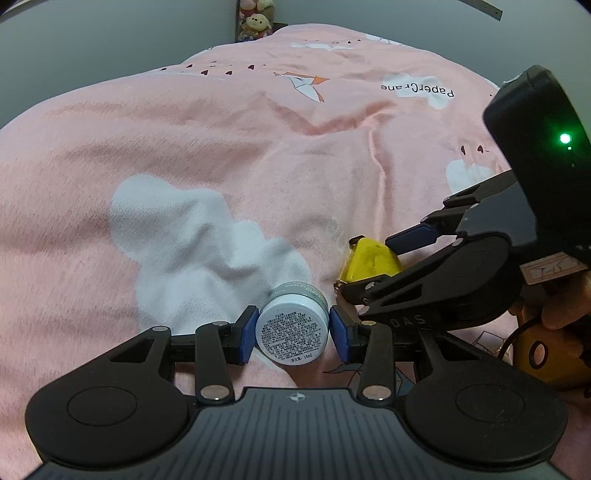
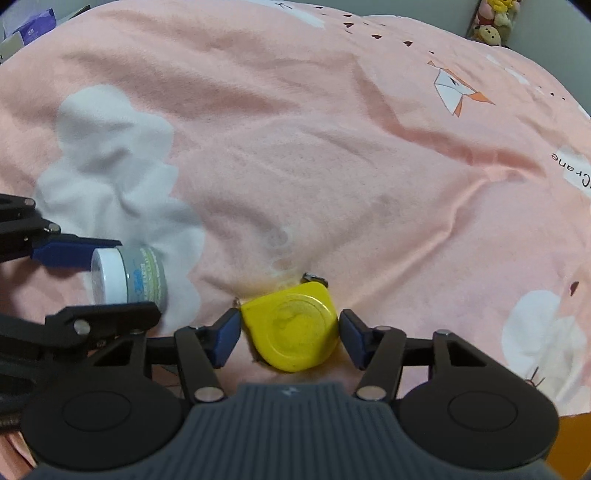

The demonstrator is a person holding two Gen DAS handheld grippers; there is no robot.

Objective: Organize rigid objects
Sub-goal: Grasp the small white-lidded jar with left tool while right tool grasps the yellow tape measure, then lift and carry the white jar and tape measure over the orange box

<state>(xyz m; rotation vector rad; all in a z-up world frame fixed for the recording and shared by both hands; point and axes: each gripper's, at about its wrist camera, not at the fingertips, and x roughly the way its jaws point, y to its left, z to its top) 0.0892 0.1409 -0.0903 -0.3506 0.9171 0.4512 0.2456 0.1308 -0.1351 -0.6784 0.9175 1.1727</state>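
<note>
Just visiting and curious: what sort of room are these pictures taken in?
Most likely a bedroom. The small jar and yellow tape measure lie on a soft pink blanket printed with clouds and paper cranes, and plush toys sit against the far wall.

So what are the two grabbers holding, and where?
Nothing is firmly gripped yet. The left gripper brackets the small white jar by its round sides; the right gripper brackets the yellow tape measure by its edges, small gaps showing.

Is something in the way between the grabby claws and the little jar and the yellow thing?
Nothing visible. The small jar sits right between the left gripper fingers, and the yellow tape measure right between the right gripper fingers, both on the pink blanket.
</note>
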